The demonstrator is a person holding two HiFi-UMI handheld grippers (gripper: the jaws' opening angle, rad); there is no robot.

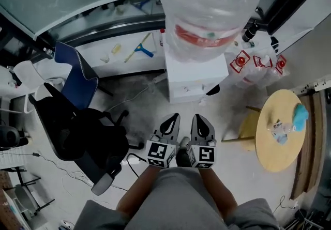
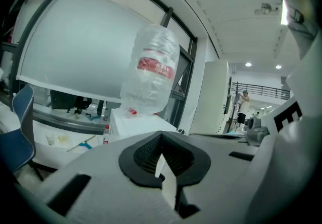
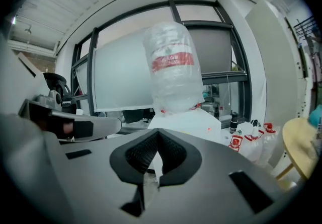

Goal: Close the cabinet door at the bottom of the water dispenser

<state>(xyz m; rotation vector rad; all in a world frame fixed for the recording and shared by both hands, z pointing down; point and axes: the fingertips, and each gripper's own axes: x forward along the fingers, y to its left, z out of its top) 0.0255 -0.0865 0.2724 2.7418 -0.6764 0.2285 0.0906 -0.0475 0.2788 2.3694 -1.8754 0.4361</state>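
The white water dispenser [image 1: 196, 75] stands straight ahead, with a large clear bottle [image 1: 207, 6] upside down on top. From above its front is steeply foreshortened, so I cannot make out the bottom cabinet door; a dark shape [image 1: 213, 89] shows at the lower right of the front. My left gripper [image 1: 169, 124] and right gripper [image 1: 202, 125] are side by side low in the head view, well short of the dispenser, both shut and empty. The left gripper [image 2: 161, 160] view shows the dispenser [image 2: 133, 122] and bottle [image 2: 152, 74] ahead; so does the right gripper [image 3: 157, 160] view, dispenser [image 3: 193, 120].
A black office chair [image 1: 85, 138] and a blue chair [image 1: 77, 74] stand at the left. A round yellow table [image 1: 279, 141] is at the right. Red-labelled bottles [image 1: 258, 63] crowd beside the dispenser. A squeegee [image 1: 138, 49] lies on the window ledge. Cables trail on the floor.
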